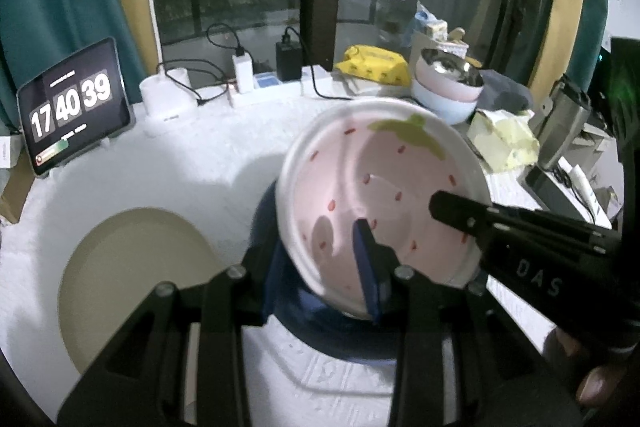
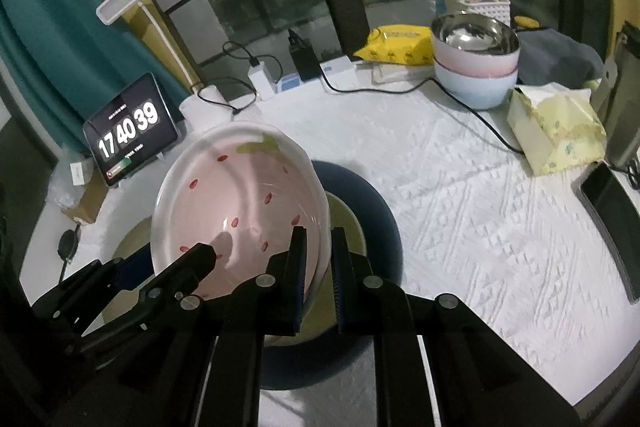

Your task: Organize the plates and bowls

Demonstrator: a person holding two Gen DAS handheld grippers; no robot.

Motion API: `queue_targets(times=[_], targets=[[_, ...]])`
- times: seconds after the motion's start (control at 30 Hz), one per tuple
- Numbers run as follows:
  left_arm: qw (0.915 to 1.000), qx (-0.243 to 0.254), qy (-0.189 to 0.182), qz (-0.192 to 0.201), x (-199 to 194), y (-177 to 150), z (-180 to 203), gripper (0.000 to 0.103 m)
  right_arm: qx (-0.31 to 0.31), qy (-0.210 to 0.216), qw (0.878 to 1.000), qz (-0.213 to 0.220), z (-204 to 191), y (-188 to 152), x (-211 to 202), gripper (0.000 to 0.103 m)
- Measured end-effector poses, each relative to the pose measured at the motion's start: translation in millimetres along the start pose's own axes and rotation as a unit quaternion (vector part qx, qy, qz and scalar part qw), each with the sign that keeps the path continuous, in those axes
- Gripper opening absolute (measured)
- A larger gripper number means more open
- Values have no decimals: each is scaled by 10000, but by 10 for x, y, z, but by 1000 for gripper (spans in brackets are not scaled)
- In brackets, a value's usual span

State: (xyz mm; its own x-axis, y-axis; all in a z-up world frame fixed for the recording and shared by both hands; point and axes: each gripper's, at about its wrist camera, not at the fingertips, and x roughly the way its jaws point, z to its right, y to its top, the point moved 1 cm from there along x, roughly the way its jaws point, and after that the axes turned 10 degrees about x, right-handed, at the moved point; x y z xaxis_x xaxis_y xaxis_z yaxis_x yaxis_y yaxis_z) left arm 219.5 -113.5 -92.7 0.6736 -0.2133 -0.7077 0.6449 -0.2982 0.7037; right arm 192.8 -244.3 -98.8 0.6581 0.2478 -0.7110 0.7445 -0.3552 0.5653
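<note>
Both grippers, left (image 1: 320, 259) and right (image 2: 318, 263), clamp opposite rims of the pink plate (image 2: 240, 203); it hangs tilted above the blue plate (image 2: 376, 211); level it, lower evenly, centre it, then release both sides together.

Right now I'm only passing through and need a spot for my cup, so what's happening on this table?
A person is sorting dishes with a handheld gripper in each hand. Both the left gripper and the right gripper are clamped on the rim of a pink strawberry plate, held tilted above a dark blue plate on the white tablecloth. A beige plate lies flat beside it. Stacked bowls stand at the back.
</note>
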Motion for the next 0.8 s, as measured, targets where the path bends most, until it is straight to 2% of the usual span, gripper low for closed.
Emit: queue_targets(times=[0.47, 0.67, 0.8], targets=[[9996, 52, -23, -267, 163, -89, 85, 35, -145, -241, 9996, -89, 62, -54, 80, 13], [9996, 30, -57, -292, 182, -107, 79, 34, -337, -365, 9987, -72, 19, -64, 92, 17], [9995, 19, -51, -309, 178, -105, 76, 34, -411, -428, 9982, -62, -19, -81, 105, 23]])
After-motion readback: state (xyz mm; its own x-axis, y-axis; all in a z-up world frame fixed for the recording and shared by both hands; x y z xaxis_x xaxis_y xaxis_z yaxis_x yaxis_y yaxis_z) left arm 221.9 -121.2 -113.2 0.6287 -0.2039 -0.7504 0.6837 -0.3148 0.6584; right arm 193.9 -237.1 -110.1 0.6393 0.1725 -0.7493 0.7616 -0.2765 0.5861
